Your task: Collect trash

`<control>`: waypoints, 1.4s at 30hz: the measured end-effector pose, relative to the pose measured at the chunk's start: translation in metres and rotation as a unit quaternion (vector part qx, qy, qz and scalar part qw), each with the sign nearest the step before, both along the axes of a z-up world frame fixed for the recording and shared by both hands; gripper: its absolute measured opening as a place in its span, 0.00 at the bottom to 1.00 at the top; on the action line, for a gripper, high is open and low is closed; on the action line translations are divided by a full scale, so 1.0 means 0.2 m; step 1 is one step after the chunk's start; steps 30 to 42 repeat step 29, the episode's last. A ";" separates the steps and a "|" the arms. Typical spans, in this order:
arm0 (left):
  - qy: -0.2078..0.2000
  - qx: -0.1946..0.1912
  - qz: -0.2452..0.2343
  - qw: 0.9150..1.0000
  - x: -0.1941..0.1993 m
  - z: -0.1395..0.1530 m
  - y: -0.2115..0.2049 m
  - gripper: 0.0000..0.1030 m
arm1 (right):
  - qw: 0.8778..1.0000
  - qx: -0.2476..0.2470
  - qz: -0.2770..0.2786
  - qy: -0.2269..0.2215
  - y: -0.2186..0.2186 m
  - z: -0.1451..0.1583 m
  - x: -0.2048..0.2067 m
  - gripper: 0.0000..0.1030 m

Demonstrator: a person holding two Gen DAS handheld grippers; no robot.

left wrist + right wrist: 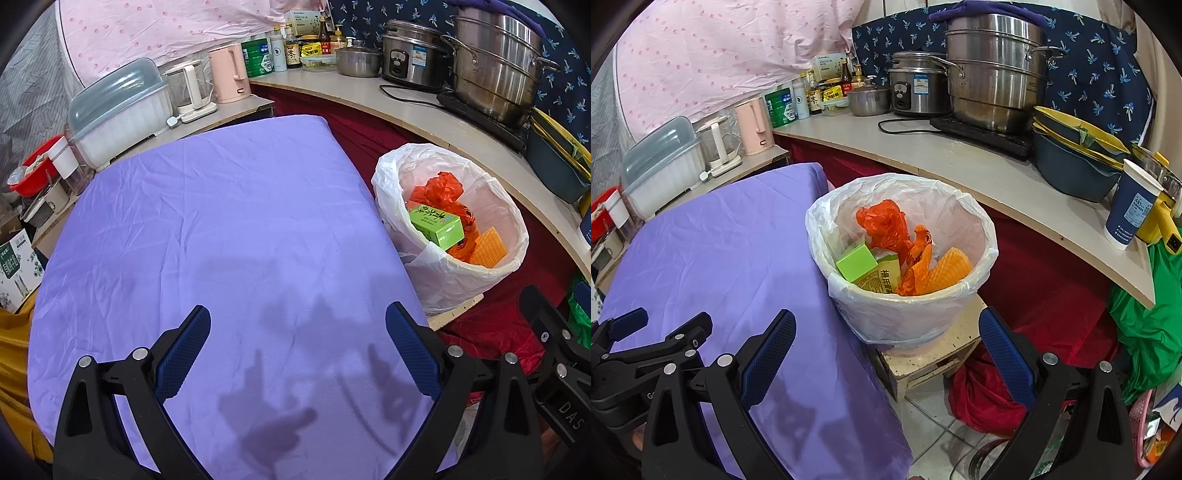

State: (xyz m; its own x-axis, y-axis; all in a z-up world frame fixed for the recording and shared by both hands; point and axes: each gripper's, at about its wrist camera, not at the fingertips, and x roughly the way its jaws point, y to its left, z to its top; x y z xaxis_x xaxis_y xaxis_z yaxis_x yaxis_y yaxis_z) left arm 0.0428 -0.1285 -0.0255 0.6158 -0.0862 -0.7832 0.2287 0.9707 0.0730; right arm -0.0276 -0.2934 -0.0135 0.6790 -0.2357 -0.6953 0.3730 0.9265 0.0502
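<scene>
A white bin (458, 273) (905, 317) lined with a clear plastic bag stands on a small wooden stool (934, 362) just right of the purple-covered table (221, 221) (720, 258). Inside it lie a green box (437, 223) (856, 261), a crumpled orange bag (439, 188) (886, 225), an orange waffle-textured piece (487, 247) (951, 271) and a yellow-green carton (882, 275). My left gripper (299, 321) hovers open over the near part of the table, nothing between its fingers. Open and holding nothing, my right gripper (886, 328) hangs in front of the bin.
A curved counter (960, 162) behind the bin carries steel pots (993, 70), a rice cooker (916, 88), stacked basins (1075, 155), a blue cup (1130, 206) and bottles. Kettles (229, 74) and a dish box (122, 110) stand beyond the table. Red cloth (982, 398) and a green bag (1145, 325) lie on the floor.
</scene>
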 end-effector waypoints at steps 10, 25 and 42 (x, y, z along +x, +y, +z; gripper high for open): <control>-0.002 0.002 -0.002 1.000 -0.01 0.00 0.01 0.89 | 1.000 -0.001 -0.004 0.000 -0.02 -0.01 -0.01 0.93; -0.002 0.006 -0.001 1.000 0.00 0.00 0.02 0.89 | 1.000 0.000 -0.004 0.000 -0.02 -0.01 0.00 0.93; 0.002 0.007 -0.006 1.000 0.02 -0.01 0.03 0.89 | 1.000 -0.001 -0.004 0.000 -0.02 -0.01 0.00 0.93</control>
